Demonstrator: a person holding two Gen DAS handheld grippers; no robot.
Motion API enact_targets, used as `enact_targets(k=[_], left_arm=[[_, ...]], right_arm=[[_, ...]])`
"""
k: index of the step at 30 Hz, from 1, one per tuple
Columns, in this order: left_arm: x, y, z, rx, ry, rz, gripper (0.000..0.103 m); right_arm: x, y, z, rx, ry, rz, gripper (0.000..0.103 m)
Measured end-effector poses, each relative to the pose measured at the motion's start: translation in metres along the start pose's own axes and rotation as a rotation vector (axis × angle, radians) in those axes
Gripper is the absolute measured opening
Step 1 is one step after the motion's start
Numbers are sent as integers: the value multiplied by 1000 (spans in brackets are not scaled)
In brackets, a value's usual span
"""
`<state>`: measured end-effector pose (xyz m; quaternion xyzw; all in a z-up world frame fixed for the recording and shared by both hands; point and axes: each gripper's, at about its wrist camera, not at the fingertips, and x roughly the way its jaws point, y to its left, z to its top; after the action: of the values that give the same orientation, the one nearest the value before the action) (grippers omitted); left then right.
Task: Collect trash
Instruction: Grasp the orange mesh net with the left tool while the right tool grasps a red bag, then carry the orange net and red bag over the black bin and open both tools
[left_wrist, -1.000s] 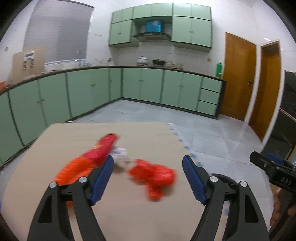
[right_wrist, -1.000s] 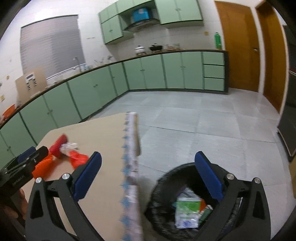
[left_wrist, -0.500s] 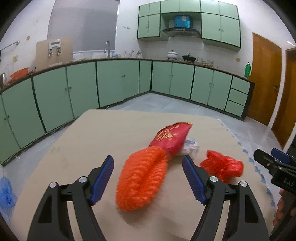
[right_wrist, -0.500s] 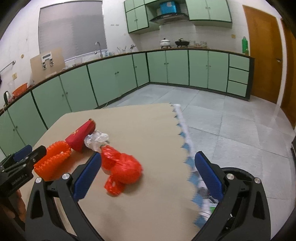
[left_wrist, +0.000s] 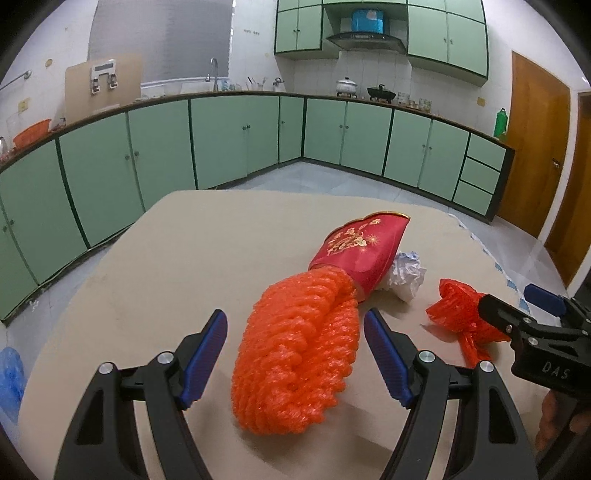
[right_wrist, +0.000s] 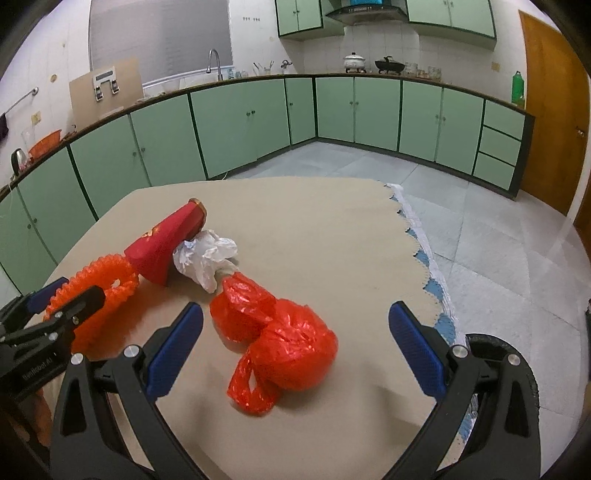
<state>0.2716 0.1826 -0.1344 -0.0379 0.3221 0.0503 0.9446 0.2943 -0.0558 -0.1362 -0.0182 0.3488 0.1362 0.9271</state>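
Note:
Trash lies on a beige-covered table (left_wrist: 166, 266). An orange foam net (left_wrist: 295, 350) reaches in between the fingers of my left gripper (left_wrist: 294, 314), which is open; the pads stand off it. Behind it lie a red embroidered pouch (left_wrist: 360, 247) and a crumpled white plastic wad (left_wrist: 404, 275). A knotted red plastic bag (right_wrist: 291, 347) lies between the wide-open fingers of my right gripper (right_wrist: 295, 308), untouched. The net (right_wrist: 99, 288), pouch (right_wrist: 166, 240) and wad (right_wrist: 207, 258) sit to its left. Each gripper shows in the other's view: right (left_wrist: 515, 301), left (right_wrist: 70, 293).
A black bin's rim (right_wrist: 495, 347) shows past the table's scalloped right edge (right_wrist: 424, 266). Blue plastic (left_wrist: 11, 376) lies on the floor at the left. Green cabinets (left_wrist: 236, 140) line the walls beyond grey tiles. A person's hand (left_wrist: 554, 417) holds the right gripper.
Both grippers swung left and came down over the table. The right view left the bin and now frames the red bag. The left gripper shifted from the red bag to the orange net.

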Motion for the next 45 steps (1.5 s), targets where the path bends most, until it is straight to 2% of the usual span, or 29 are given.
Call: enact_targets(k=[5, 9, 13, 15, 23, 30, 45], left_arm=[[10, -4, 2, 1, 47, 15, 75], [15, -2, 2, -11, 71, 18, 72], [15, -1, 2, -20, 77, 3, 57], [15, 1, 2, -32, 76, -5, 52], [4, -3, 0, -26, 50, -11, 31], [-18, -12, 6, -24, 10, -47, 28], [-73, -60, 19, 26, -69, -143, 28]], right_arm=[[5, 4, 1, -22, 29, 18, 95], [11, 8, 0, -27, 70, 45, 72], [11, 10, -2, -18, 94, 75, 55], [9, 11, -4, -18, 103, 85, 46], [-9, 16, -5, -24, 66, 104, 38], [-37, 6, -1, -5, 13, 94, 37], [-96, -30, 1, 63, -60, 48, 37]])
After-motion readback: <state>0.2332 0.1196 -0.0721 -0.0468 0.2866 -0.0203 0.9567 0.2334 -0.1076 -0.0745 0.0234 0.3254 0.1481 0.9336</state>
